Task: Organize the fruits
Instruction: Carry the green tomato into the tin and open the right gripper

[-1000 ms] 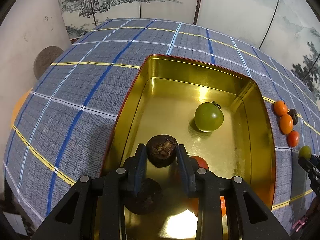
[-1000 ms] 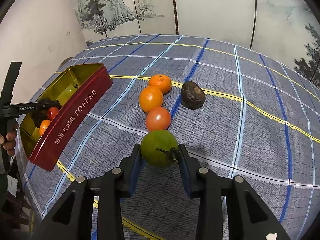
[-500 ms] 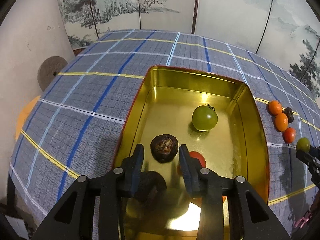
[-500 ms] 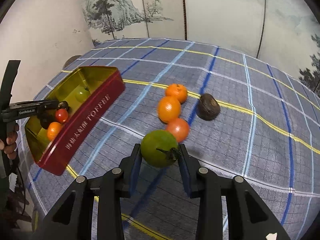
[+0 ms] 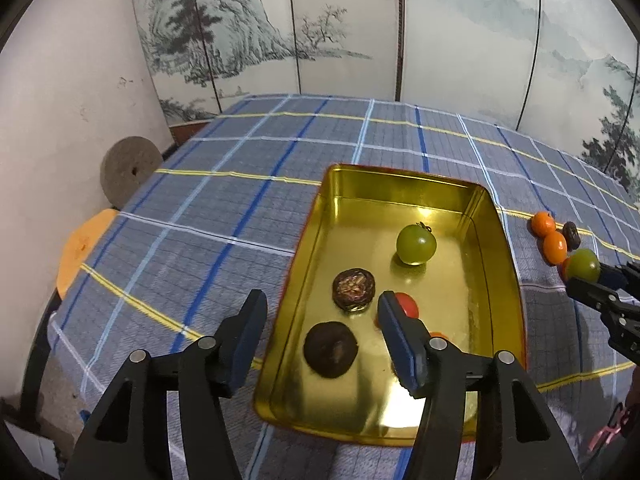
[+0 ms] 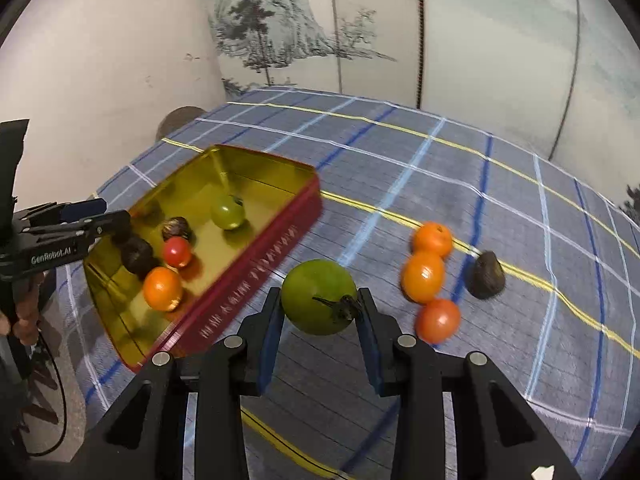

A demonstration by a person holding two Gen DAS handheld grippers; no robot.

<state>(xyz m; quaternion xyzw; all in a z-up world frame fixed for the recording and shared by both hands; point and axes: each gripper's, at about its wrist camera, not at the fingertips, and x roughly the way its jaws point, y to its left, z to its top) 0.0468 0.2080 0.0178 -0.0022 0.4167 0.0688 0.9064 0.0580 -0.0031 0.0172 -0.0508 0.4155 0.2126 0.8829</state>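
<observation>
Right fingers (image 6: 320, 320): clamped on green tomato (image 6: 318, 297), held above the worktop (image 6: 500, 208), beside the tin's red wall.
Left fingers (image 5: 322, 334): spread wide apart, holding nothing, over the near part of the tin (image 5: 404, 188).
Inside tin: two dark fruits (image 5: 354, 289) near the fingers, red tomato (image 5: 408, 305) at 3 o'clock of them, small green tomato (image 5: 416, 244) at 1 o'clock.
On worktop: two oranges (image 6: 423, 276), one red tomato, one dark fruit at 3 o'clock of the tin.
</observation>
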